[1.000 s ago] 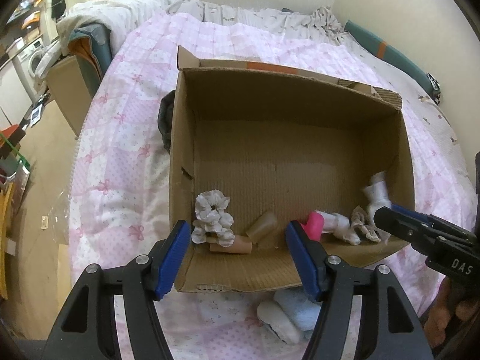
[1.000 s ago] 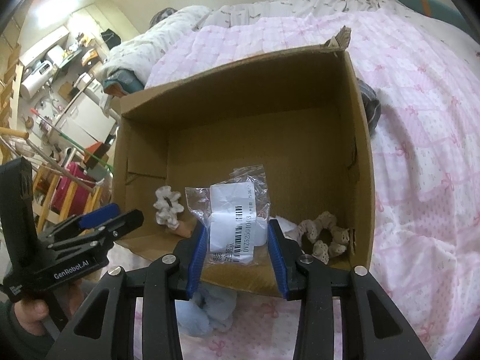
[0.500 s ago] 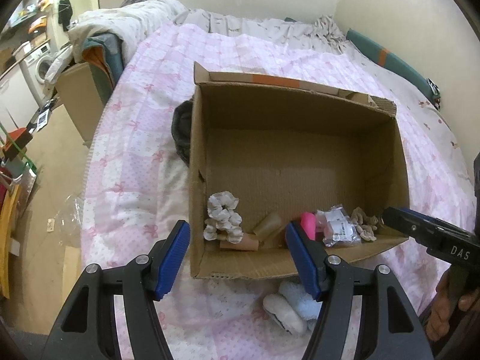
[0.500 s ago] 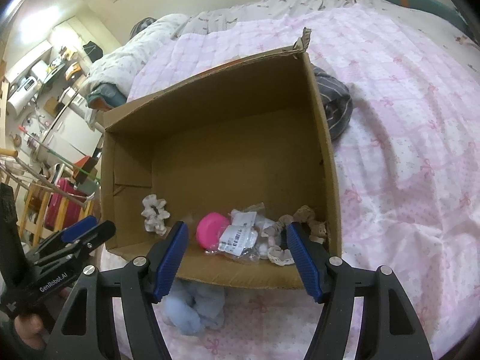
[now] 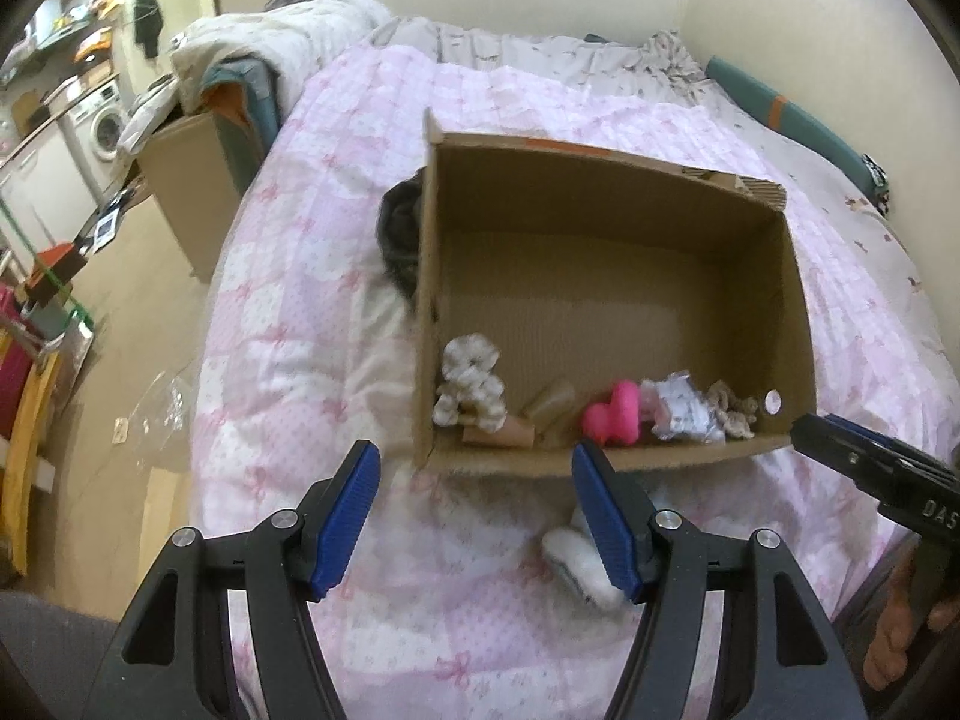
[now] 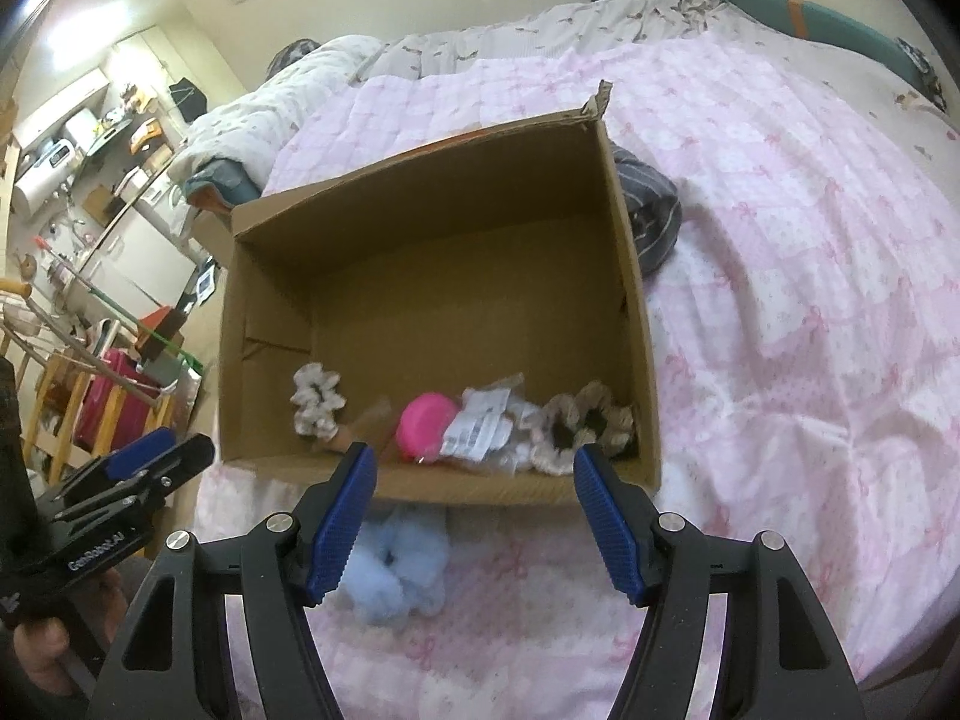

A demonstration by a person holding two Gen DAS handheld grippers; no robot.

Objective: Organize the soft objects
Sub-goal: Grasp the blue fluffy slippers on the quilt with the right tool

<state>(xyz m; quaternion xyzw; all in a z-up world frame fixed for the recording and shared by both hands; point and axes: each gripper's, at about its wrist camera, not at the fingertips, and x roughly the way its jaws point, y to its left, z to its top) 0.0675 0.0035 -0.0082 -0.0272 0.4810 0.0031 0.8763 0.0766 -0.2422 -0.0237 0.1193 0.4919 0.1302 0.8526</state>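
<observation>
Holding my left gripper (image 5: pixel 474 510) wide open above the pink bed quilt (image 5: pixel 288 312), I grip nothing with it. Ahead sits the cardboard box (image 5: pixel 600 180); along its near wall lie a white scrunchie (image 5: pixel 471 381), a pink object (image 5: pixel 612 414), a plastic packet (image 5: pixel 678 411) and a beige scrunchie (image 6: pixel 585 426). My right gripper (image 6: pixel 474 516) is equally spread and empty, hovering over a light-blue scrunchie (image 6: pixel 396 576) on the quilt just outside the box.

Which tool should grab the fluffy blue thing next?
Probably the right tool: it is open, and the fluffy light-blue scrunchie lies right below its fingers, outside the cardboard box.
</observation>
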